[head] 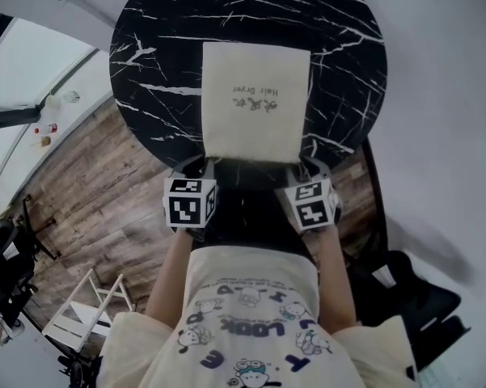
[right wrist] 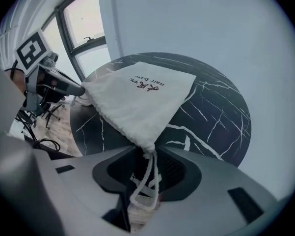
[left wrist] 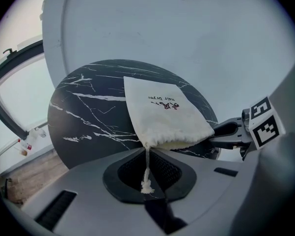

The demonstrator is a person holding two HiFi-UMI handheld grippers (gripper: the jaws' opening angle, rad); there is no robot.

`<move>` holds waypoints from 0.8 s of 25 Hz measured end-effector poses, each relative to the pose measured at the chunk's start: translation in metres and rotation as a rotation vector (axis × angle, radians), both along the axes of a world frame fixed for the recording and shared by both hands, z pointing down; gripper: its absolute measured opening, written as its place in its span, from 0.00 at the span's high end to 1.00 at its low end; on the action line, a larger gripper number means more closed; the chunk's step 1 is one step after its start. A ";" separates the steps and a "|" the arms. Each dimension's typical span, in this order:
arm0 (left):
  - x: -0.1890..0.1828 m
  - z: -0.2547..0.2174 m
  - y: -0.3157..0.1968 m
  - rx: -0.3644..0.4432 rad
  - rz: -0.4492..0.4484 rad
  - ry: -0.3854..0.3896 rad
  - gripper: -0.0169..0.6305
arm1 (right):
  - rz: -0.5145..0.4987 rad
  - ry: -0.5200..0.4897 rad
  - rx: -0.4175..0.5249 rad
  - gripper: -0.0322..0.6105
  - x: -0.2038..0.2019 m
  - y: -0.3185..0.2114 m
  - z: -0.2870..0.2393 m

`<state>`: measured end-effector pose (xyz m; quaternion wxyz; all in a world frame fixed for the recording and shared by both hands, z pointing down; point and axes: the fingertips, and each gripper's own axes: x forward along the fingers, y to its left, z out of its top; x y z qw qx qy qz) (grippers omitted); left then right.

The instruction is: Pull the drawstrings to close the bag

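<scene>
A white cloth bag (head: pixel 255 99) lies flat on the round black marbled counter (head: pixel 162 47), printed side up. Its closed end is at the far side and its mouth is at the near edge, right in front of the person. It looks light, soft and floppy, so it would probably slide or bunch up rather than resist a pull, and there is nothing stiff on it to push against. The sensible places to grip are the two thin cords leaving the mouth at its near corners, not the fabric. The left gripper (head: pixel 198 166) sits at the near left corner with its fingers together, clamped on the left drawstring (left wrist: pixel 147 168), which runs straight from the puckered corner to a small knot at the pinch. The right gripper (head: pixel 309 166) sits at the near right corner with its fingers apart. A slack loop of the right drawstring (right wrist: pixel 146 181) hangs between them, not pinched. The cord is narrow and smooth-looking, so it could slip from a loose grip; holding close to a knot, or across both strands of the loop, should be firmer. The mouth is only slightly gathered, so most of the closing remains.
</scene>
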<state>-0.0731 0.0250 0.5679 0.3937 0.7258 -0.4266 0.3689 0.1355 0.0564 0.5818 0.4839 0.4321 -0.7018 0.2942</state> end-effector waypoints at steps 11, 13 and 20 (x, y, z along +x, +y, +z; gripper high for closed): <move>-0.002 -0.001 -0.001 0.017 -0.019 -0.034 0.88 | 0.118 -0.001 0.023 0.88 0.016 0.000 -0.008; -0.001 -0.002 0.000 0.021 -0.028 -0.035 0.88 | 0.159 -0.011 0.027 0.88 0.020 -0.001 -0.011; -0.021 -0.005 -0.003 0.025 -0.118 -0.046 0.91 | 0.363 -0.028 0.059 0.88 0.062 -0.006 -0.017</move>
